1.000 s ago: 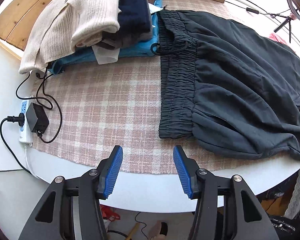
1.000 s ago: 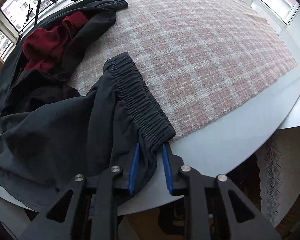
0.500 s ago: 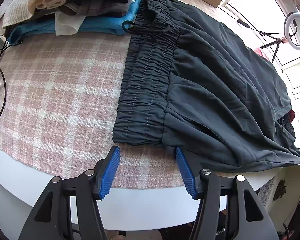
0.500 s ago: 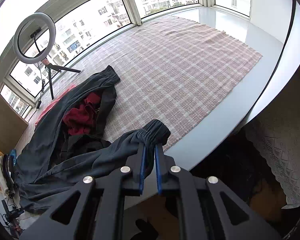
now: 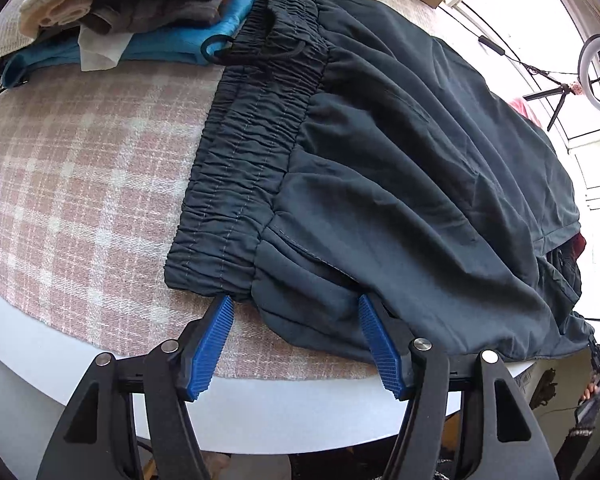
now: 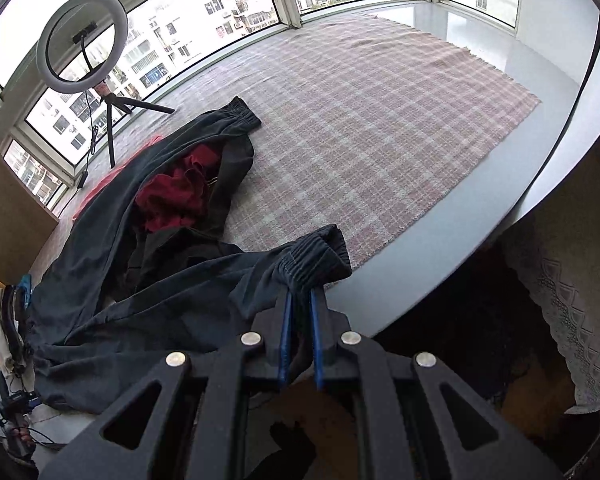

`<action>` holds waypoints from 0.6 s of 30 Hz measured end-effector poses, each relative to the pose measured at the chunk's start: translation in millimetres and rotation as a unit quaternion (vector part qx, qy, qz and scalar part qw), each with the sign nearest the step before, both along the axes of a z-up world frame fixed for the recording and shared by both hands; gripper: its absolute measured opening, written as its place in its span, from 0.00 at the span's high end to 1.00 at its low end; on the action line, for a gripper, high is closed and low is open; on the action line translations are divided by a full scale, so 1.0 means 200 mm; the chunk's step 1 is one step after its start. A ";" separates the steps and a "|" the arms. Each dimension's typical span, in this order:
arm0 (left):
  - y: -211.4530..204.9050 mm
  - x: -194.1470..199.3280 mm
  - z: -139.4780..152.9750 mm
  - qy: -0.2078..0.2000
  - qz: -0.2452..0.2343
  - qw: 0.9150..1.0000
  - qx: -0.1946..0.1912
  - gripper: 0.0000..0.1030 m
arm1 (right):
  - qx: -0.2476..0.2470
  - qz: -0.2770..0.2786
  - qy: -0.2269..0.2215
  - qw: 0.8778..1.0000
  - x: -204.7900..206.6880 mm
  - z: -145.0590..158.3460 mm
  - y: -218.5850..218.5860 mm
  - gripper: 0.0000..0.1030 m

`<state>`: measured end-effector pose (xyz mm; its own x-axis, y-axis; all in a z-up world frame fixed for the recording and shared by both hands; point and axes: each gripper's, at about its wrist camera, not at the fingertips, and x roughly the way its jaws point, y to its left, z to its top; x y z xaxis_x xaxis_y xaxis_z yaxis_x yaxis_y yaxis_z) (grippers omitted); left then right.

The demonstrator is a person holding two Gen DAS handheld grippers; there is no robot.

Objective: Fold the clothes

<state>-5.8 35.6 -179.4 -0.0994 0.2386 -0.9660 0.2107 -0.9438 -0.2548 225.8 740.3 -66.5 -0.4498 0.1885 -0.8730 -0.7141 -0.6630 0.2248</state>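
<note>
Nearest to us, our left gripper (image 5: 296, 312) points down at the near waistband corner of the dark trousers (image 5: 400, 184). Its jaws have just been opening and stand apart, with the corner of cloth between the blue pads (image 5: 210, 344); the pads do not press on it. We cannot tell whether the tips touch the fabric.

Our right gripper (image 6: 300, 308) is clamped on the trousers just behind one ribbed leg cuff (image 6: 316, 260), and that cuff is lifted above the plaid cloth (image 6: 380, 128), near the cloth's front edge. How much fabric sits between the narrow jaws we cannot make out.

The trousers lie across the plaid cloth, their elastic, gathered waistband (image 5: 244, 168) flat on it and a drawstring looped at its far end. The body of the garment is rumpled, charcoal and smooth-woven. Their lower part runs off past the table edge (image 5: 260, 412) in the left view. In the right view the second leg stretches away over the plaid cloth to its own cuff (image 6: 240, 114).

A dark red garment (image 6: 172, 192) sits partly buried between the two legs; its shape is hidden.

Beyond the waistband, at the far end of the plaid cloth, stands a stack of folded clothes (image 5: 132, 8), cut off by the frame. Past the cloth's far side stands a ring light (image 6: 82, 40) on a tripod.
</note>
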 end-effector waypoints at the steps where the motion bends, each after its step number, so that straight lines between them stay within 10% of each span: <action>1: 0.00 0.00 -0.02 -0.001 -0.001 1.000 0.001 0.48 | 0.003 0.002 -0.001 1.000 -0.01 0.01 -0.01 0.91; 4: -0.01 0.03 -0.06 0.008 0.006 1.000 0.015 0.98 | 0.009 0.009 -0.002 1.000 -0.02 0.03 -0.02 0.91; 11: -0.10 0.20 0.01 0.062 0.018 0.998 0.029 0.99 | -0.035 -0.037 0.102 0.994 0.12 0.12 0.02 0.91; 15: -0.19 0.29 0.05 0.076 0.047 0.995 0.037 0.99 | -0.040 -0.041 0.024 0.998 0.08 0.00 0.03 0.93; 18: -0.24 0.32 0.16 0.097 0.059 0.993 0.040 0.99 | -0.058 -0.063 0.080 0.993 0.11 0.06 0.05 0.93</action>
